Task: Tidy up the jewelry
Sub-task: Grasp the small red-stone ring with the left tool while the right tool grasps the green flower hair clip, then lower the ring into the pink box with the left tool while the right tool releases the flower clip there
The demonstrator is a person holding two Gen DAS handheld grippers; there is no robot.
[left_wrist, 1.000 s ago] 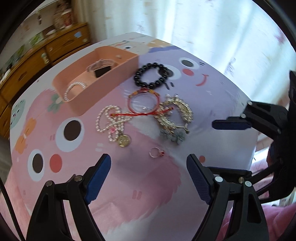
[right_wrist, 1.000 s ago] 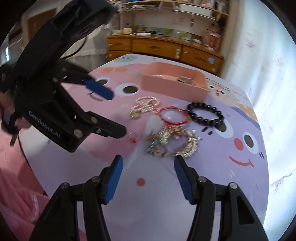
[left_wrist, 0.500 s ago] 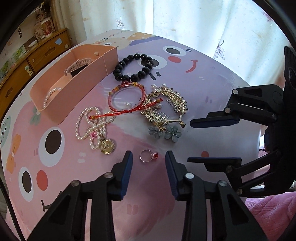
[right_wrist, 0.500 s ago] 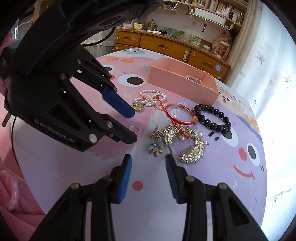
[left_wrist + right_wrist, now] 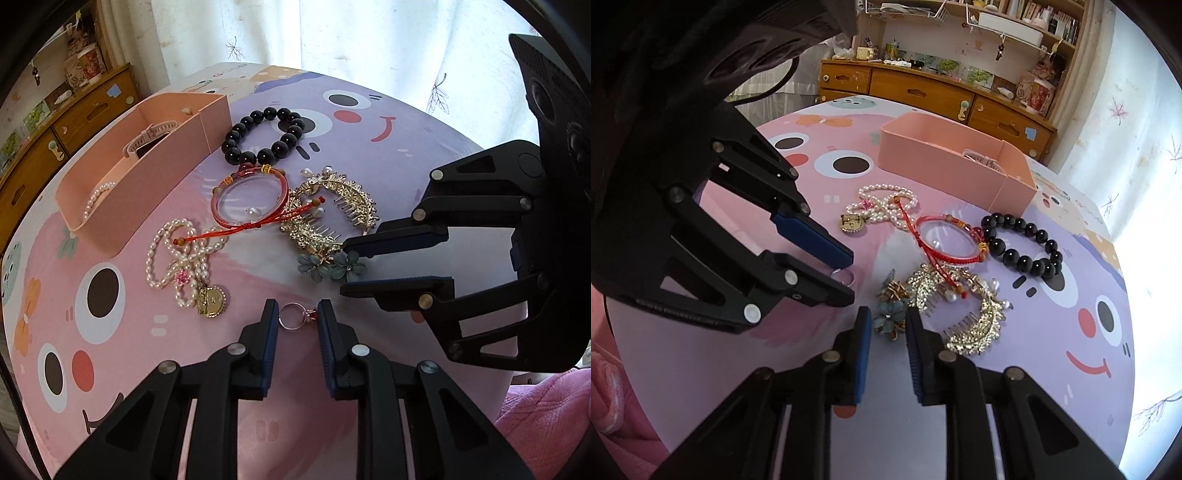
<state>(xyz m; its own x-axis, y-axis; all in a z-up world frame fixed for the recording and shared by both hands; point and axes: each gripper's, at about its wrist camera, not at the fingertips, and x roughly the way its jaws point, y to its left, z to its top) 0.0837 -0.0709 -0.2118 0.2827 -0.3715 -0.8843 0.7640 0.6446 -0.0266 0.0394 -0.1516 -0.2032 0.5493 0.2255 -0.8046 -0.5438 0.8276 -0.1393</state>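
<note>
Though narrowed, jaws around ring [image 5: 295, 319]

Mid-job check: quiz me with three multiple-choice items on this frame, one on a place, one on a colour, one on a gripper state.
1. Where is the ring?
A. in the pink tray
B. between the left gripper fingers
C. on the black bead bracelet

2. What colour is the cord bracelet?
A. red
B. green
C. white

3. What is the right gripper doing?
A. clamping the pearl necklace
B. resting in the tray
C. straddling the blue flower hairpin

Key: B, the ring sits between its pads; A, its cord is red; C, the flowers lie between its fingertips.
</note>
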